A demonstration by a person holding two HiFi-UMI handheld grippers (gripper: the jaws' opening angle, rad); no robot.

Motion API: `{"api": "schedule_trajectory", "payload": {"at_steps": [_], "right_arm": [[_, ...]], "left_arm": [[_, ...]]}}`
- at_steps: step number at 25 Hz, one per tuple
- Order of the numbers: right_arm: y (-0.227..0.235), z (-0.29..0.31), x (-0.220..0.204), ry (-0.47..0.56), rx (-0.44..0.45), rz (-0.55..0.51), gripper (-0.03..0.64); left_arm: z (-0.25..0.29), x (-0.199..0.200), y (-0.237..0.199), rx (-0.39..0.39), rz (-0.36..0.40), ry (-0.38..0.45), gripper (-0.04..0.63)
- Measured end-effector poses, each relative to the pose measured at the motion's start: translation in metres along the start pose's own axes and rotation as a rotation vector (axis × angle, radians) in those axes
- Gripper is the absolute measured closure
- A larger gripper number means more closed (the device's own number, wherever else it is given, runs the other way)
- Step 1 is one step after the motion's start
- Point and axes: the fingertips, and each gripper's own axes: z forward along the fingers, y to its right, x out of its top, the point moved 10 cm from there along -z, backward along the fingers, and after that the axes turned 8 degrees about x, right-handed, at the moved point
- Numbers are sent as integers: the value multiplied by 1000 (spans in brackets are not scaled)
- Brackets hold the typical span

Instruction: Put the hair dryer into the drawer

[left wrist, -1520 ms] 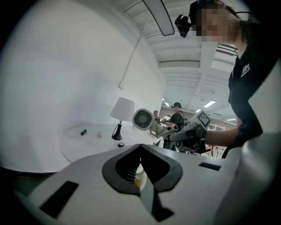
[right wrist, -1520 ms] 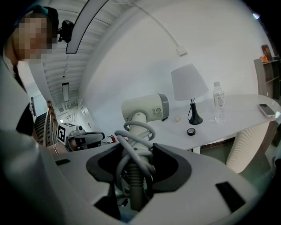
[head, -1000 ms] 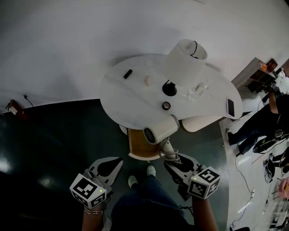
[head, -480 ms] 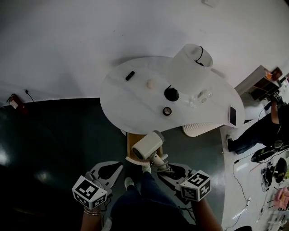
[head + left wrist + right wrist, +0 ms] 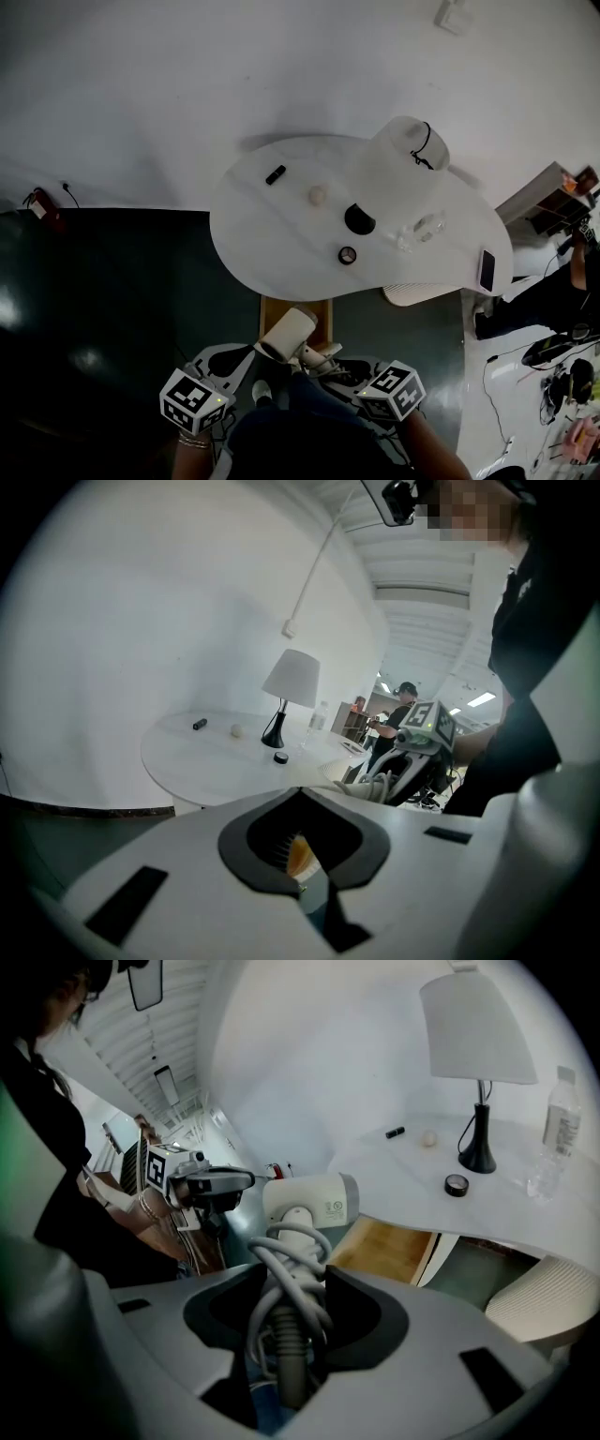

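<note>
Starting in the head view, the hair dryer point(image 5: 289, 333) is seen at the open wooden drawer's point(image 5: 317, 309) near edge under the table point(image 5: 272, 234); in the left gripper view, the left tool point(image 5: 300, 799) is pressed together, empty; in the right gripper view, the right tool point(image 5: 295, 1283) is pinched on its cord-wrapped handle, the barrel label's print unreadable.
</note>
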Motion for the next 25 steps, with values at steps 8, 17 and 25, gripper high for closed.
{"api": "schedule_trajectory", "payload": {"at_steps": [8, 17, 25], "right_arm": [[37, 18, -15, -171, -2, -37, 411], [64, 23, -19, -238, 4, 5, 410], [82, 31, -19, -278, 42, 38, 410]], "left_arm": [[27, -1, 2, -1, -119, 21, 580], [48, -12, 8, 48, -154, -34, 580], [63, -11, 19, 103, -199, -22, 580]]}}
